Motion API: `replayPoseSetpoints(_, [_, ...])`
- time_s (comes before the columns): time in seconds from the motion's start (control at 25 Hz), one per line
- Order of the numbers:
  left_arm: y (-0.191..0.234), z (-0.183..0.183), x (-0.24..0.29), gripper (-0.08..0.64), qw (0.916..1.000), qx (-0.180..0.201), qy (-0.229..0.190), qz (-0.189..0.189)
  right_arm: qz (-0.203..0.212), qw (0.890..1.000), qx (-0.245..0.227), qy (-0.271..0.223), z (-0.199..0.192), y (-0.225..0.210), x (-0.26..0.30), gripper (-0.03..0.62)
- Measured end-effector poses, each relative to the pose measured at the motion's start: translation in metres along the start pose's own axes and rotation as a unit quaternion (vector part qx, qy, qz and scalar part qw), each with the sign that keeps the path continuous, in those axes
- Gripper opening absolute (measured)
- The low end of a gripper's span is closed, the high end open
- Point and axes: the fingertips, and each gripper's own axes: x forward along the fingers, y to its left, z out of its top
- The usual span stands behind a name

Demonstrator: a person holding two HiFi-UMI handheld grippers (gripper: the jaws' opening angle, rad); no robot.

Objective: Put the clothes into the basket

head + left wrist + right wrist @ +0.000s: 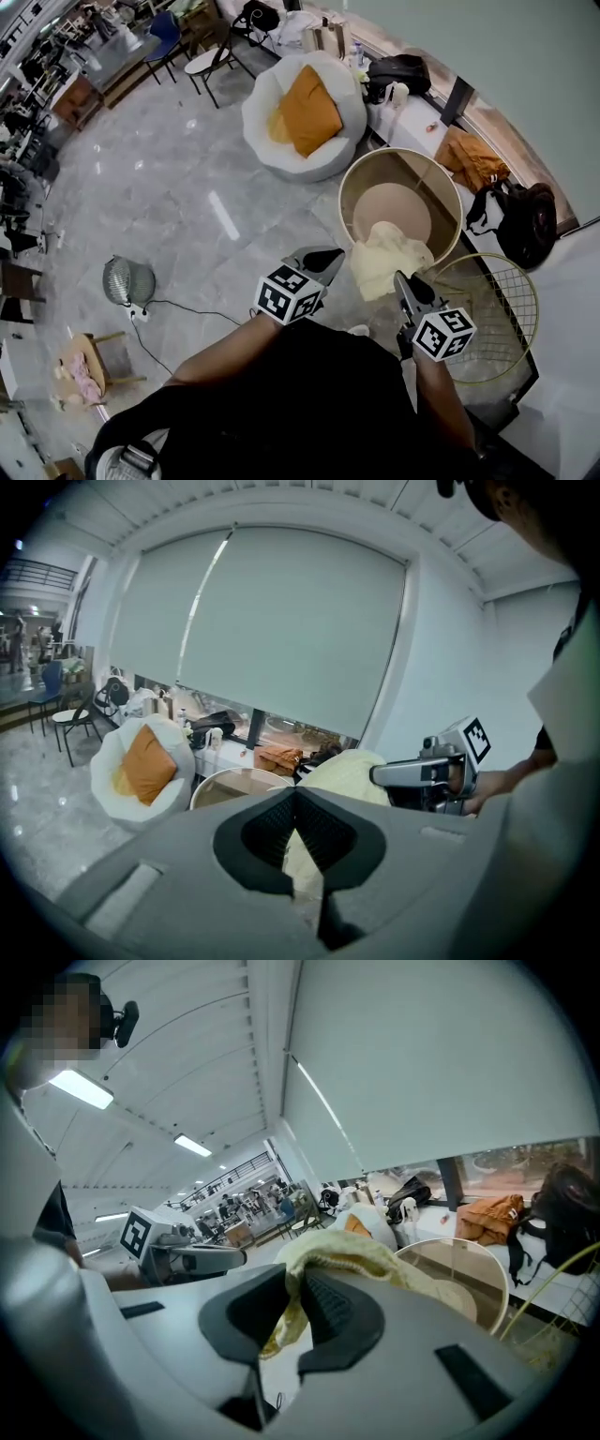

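Note:
A pale yellow garment [382, 255] hangs bunched between my two grippers, just over the near rim of the round beige basket [349, 187]. My left gripper [335, 262] is shut on the garment's left edge; in the left gripper view the cloth [345, 769] shows between and beyond the closed pads [274, 829]. My right gripper [401, 279] is shut on its right edge, with the fabric [349, 1254] pinched between the pads [330, 1305] and draped over the right jaw. Each gripper appears in the other's view: the right gripper [424, 773], the left gripper [192, 1260]. The basket [473, 1252] stands just ahead.
A gold wire basket [495, 319] stands right of the beige one. A white beanbag chair [281, 141] with an orange cushion [307, 111] sits beyond. An orange cloth [473, 159] and a black backpack [527, 223] lie by the window ledge. A round wire fan [128, 279] sits on the floor at left.

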Motion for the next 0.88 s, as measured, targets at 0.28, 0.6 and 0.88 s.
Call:
replayPoseSetpoints(0.28, [0.073, -0.005, -0.069, 0.0, 0.9989, -0.02, -0.02, 0.038, 0.037, 0.999, -0.01, 0.016, 0.009, 0.067, 0.07, 0.054])
replayPoseSetpoints(0.6, [0.148, -0.012, -0.122, 0.0, 0.9963, -0.044, -0.043, 0.059, 0.064, 0.997, -0.023, 0.037, 0.002, 0.135, 0.136, 0.054])
replayPoseSetpoints(0.88, [0.203, -0.026, -0.166, 0.0, 0.994, -0.06, -0.052, 0.074, 0.082, 0.994, -0.036, 0.066, -0.013, 0.181, 0.198, 0.054])
